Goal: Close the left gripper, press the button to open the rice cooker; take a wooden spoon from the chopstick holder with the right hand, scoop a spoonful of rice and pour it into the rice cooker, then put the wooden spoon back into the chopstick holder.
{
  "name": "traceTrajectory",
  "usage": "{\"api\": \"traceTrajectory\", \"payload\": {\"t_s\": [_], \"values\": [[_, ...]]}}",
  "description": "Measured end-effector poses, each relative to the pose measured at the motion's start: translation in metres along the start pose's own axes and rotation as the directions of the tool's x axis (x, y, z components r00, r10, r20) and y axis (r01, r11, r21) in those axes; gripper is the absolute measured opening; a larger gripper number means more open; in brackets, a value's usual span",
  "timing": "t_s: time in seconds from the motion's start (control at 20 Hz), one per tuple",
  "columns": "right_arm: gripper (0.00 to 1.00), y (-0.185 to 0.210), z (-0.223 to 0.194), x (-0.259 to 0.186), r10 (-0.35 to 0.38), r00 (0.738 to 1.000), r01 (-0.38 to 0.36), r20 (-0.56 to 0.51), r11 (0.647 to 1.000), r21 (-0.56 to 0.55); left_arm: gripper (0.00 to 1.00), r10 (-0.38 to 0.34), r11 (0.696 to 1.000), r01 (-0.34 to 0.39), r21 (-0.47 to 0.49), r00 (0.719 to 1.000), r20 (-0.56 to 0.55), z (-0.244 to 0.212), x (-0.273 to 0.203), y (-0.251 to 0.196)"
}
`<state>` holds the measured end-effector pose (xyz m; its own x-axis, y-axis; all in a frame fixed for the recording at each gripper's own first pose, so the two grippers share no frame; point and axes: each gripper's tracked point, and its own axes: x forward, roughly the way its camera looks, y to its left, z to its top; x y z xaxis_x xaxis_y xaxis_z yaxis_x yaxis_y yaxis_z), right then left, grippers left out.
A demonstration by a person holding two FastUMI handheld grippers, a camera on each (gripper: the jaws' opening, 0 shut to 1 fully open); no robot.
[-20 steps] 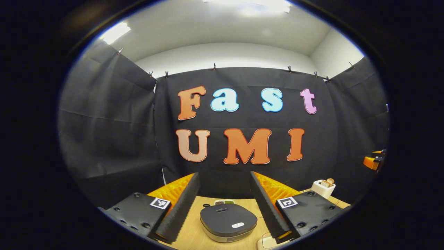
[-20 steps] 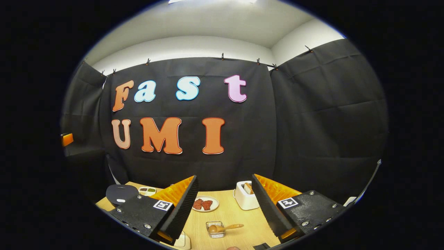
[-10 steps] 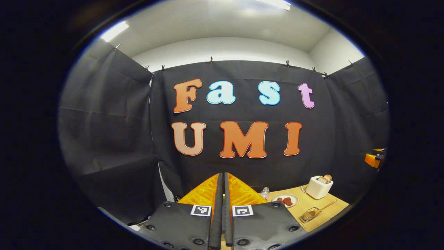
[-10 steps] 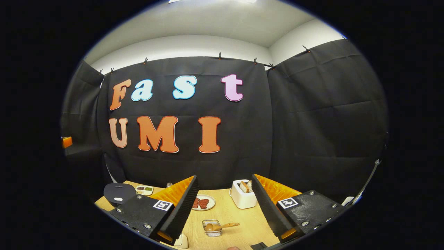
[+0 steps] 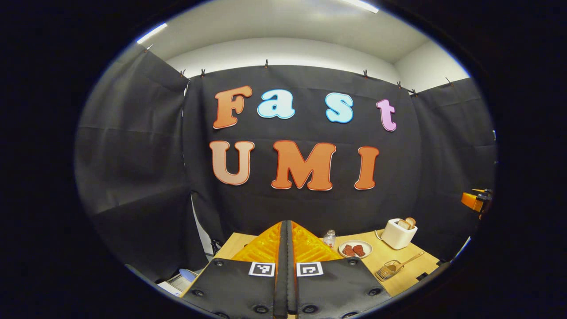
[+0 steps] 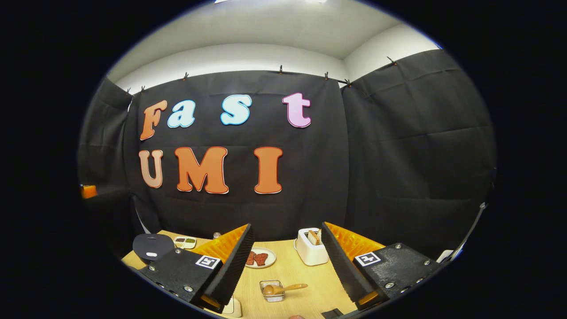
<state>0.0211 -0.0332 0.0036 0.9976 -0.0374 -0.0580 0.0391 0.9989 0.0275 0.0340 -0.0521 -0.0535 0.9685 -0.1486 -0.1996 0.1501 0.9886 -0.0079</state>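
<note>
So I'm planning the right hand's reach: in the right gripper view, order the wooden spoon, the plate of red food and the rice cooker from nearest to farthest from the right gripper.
1. Wooden spoon: between the open fingers, lying in a small clear holder.
2. Plate of red food: behind the spoon, slightly left.
3. Rice cooker: far left, lid down.

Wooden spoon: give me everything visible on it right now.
The wooden spoon is light brown wood with a rounded bowl and a slim, plain handle. Its bowl sits inside a small clear holder on the tan table; the handle leans over the holder's rim, out to the side. The open right gripper hovers apart from it. In the left gripper view it appears small, in the same pose.
</note>
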Motion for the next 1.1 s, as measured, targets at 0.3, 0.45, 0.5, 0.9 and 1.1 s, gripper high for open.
{"api": "traceTrajectory", "payload": {"t_s": [0.3,0.45,0.5,0.9,1.1], "values": [[0.95,0.003,-0.009,0.004,0.014,1.000,-0.014,-0.019,1.000,0.009,0.04,-0.051,0.999,0.049,-0.022,0.991,-0.125,-0.053,0.034,-0.009],[0.95,0.004,-0.012,0.003,0.015,0.999,-0.015,-0.032,1.000,0.006,0.04,-0.058,0.998,0.062,0.012,0.980,-0.188,-0.082,0.055,-0.011],[0.95,0.003,-0.015,0.003,0.014,0.999,-0.014,-0.035,1.000,0.003,0.04,-0.072,0.997,0.076,0.009,0.977,-0.202,-0.090,0.061,-0.014],[0.95,-0.012,-0.024,0.000,-0.029,0.997,0.027,-0.070,0.999,-0.029,0.01,-0.106,0.992,0.124,0.026,0.926,-0.362,-0.176,0.101,-0.018],[0.95,-0.019,-0.032,0.000,-0.051,0.994,0.046,-0.096,0.998,-0.049,0.04,-0.113,0.991,0.133,0.016,0.895,-0.432,-0.211,0.115,-0.020]]}}
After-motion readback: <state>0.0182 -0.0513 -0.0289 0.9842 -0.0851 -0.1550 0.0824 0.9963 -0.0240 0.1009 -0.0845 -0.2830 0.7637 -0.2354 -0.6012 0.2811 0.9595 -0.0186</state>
